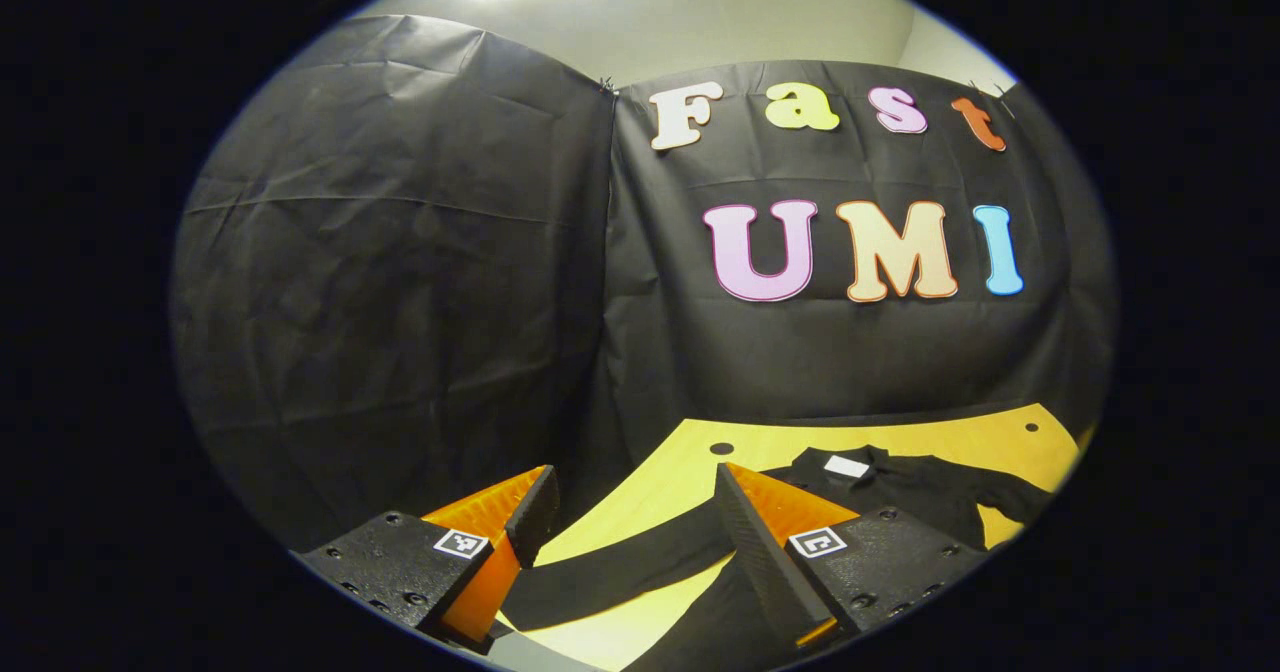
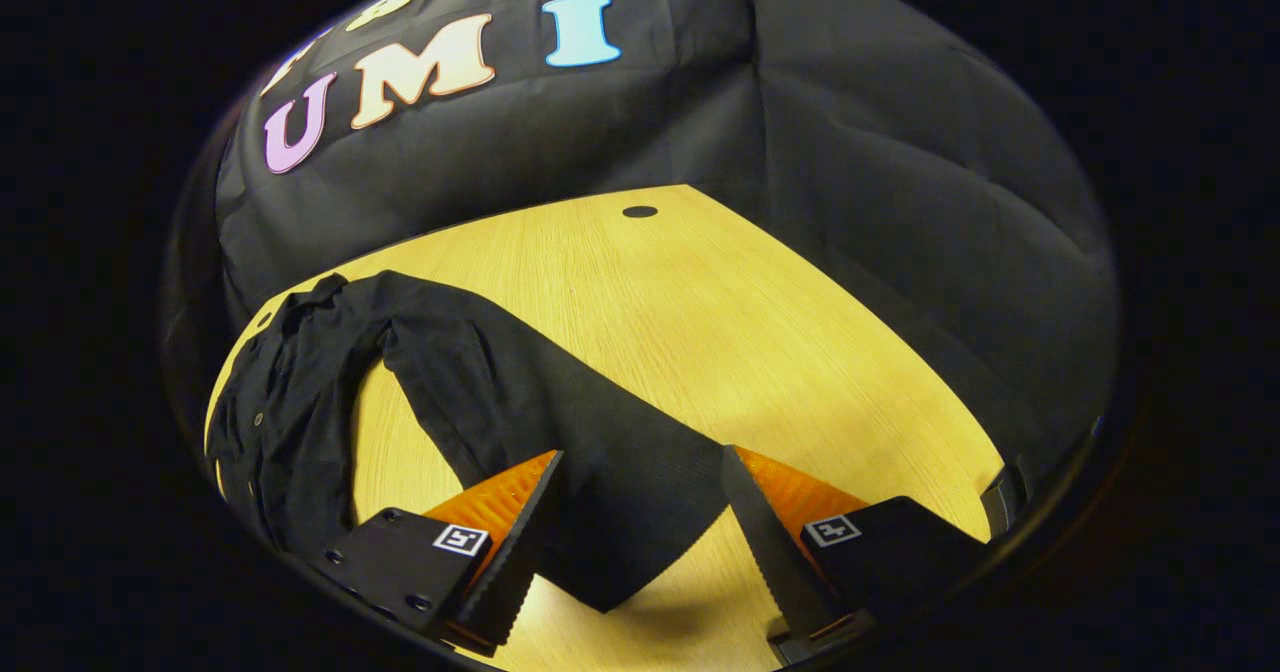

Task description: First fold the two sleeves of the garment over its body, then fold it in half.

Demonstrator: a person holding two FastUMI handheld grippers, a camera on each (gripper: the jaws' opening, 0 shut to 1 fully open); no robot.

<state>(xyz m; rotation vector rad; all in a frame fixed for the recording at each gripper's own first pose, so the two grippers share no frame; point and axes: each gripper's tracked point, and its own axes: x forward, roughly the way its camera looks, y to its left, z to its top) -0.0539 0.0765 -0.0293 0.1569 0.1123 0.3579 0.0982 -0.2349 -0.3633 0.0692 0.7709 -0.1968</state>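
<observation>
My black long-sleeved cloth garment (image 2: 300, 402) lies spread on the yellow wooden counter (image 2: 700, 332). My right tool (image 2: 640, 522) gapes wide above one outstretched sleeve (image 2: 560, 432); my left tool (image 1: 635, 522) gapes wide above the other sleeve (image 1: 620, 572).

in my left gripper view the garment (image 1: 900, 492) lies on the table (image 1: 690, 472), one sleeve (image 1: 610, 572) stretching toward me between my left gripper (image 1: 630, 542) fingers. in my right gripper view the other sleeve (image 2: 560, 432) runs from the body at left to between my right gripper (image 2: 640, 542) fingers.
</observation>
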